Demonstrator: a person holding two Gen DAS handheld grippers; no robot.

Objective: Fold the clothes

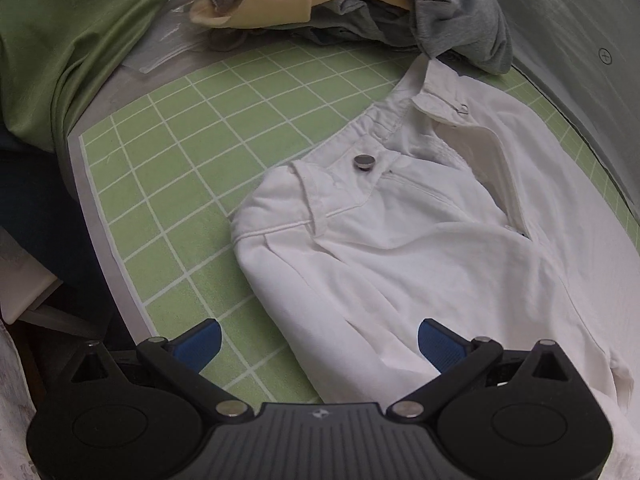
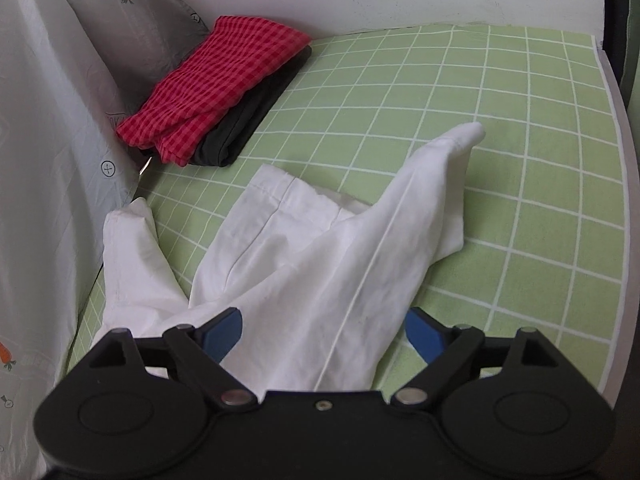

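Note:
White trousers [image 1: 400,248] lie crumpled on a green grid mat [image 1: 180,168]. Their waistband and metal button [image 1: 363,161] face up in the left wrist view. My left gripper [image 1: 320,344] hangs open over the near edge of the trousers, with one blue pad [image 1: 200,344] above the mat and the other above the cloth. In the right wrist view the trouser legs [image 2: 320,248] spread out in folds, and one leg end [image 2: 464,132] points toward the far side. My right gripper [image 2: 324,334] is open, and the white cloth runs between its wide-apart pads without being pinched.
A heap of unfolded clothes sits at the mat's far end: a green garment [image 1: 60,48], a yellow one [image 1: 272,0] and a grey one [image 1: 460,12]. A folded red checked cloth [image 2: 216,80] rests on a folded dark garment [image 2: 248,120] beside a grey printed sheet [image 2: 52,120].

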